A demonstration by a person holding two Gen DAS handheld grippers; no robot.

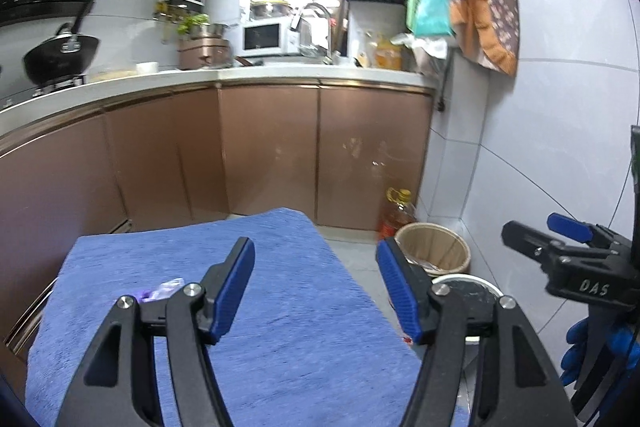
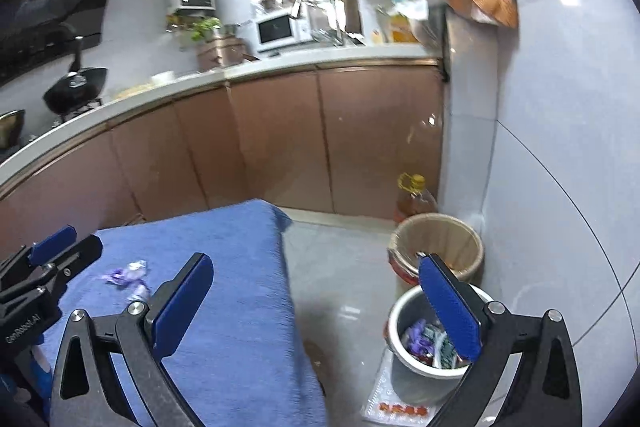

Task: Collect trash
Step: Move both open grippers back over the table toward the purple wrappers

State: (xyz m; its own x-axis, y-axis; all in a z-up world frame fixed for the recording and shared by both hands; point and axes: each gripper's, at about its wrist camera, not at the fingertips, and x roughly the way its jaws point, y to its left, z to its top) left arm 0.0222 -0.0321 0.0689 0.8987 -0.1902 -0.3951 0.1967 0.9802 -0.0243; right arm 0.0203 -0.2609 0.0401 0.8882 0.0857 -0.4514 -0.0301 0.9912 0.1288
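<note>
Trash: a purple wrapper (image 2: 127, 275) lies on the blue cloth (image 2: 240, 287), at about 9 o'clock in the right wrist view. Off the cloth's edge, at 5 o'clock, a gray bin (image 2: 404, 319) on the floor holds more wrappers; a tan basket (image 2: 440, 243) stands just beyond it. Both tongs, left (image 1: 316, 291) and right (image 2: 316, 311), gape wide, holding nothing.

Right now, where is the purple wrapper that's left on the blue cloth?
The purple wrapper lies on the left part of the blue cloth, in the right wrist view between the left tool and the right tool's left finger.
</note>
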